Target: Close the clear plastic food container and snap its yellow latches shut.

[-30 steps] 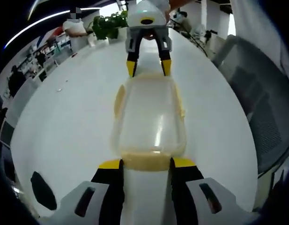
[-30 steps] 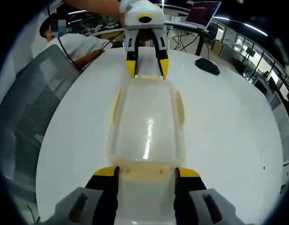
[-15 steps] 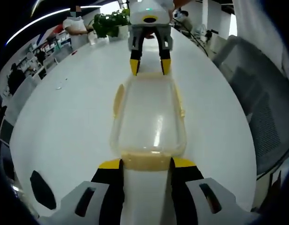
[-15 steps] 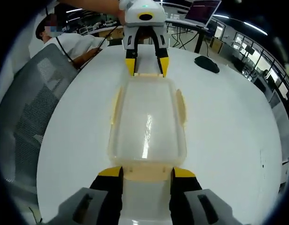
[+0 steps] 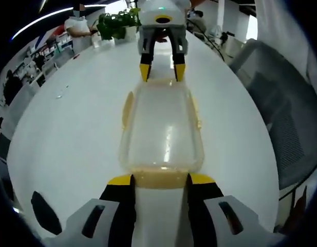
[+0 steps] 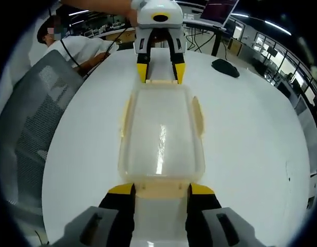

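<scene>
The clear plastic container [image 5: 162,126] lies lid-down-closed on the white table [image 5: 71,128], lengthwise between my two grippers. Yellow side latches [image 5: 127,107] sit along its long edges. My left gripper [image 5: 161,179] is shut on the near yellow end latch [image 5: 161,177], one jaw on each side. At the far end, my right gripper [image 5: 161,72] grips the opposite end latch. In the right gripper view the same container [image 6: 161,131] runs away from my right gripper [image 6: 161,189], shut on its end latch [image 6: 161,189], toward my left gripper [image 6: 161,72].
A grey mesh chair [image 5: 281,118] stands by the table edge, seen also as the chair [image 6: 30,118] beside a seated person [image 6: 81,49]. A potted plant [image 5: 117,23] is at the far end. A dark object [image 6: 225,68] and a laptop [image 6: 220,10] lie beyond.
My right gripper's jaws have narrowed slightly onto the end latch. Both views shifted a little; the container stays in place between the grippers.
</scene>
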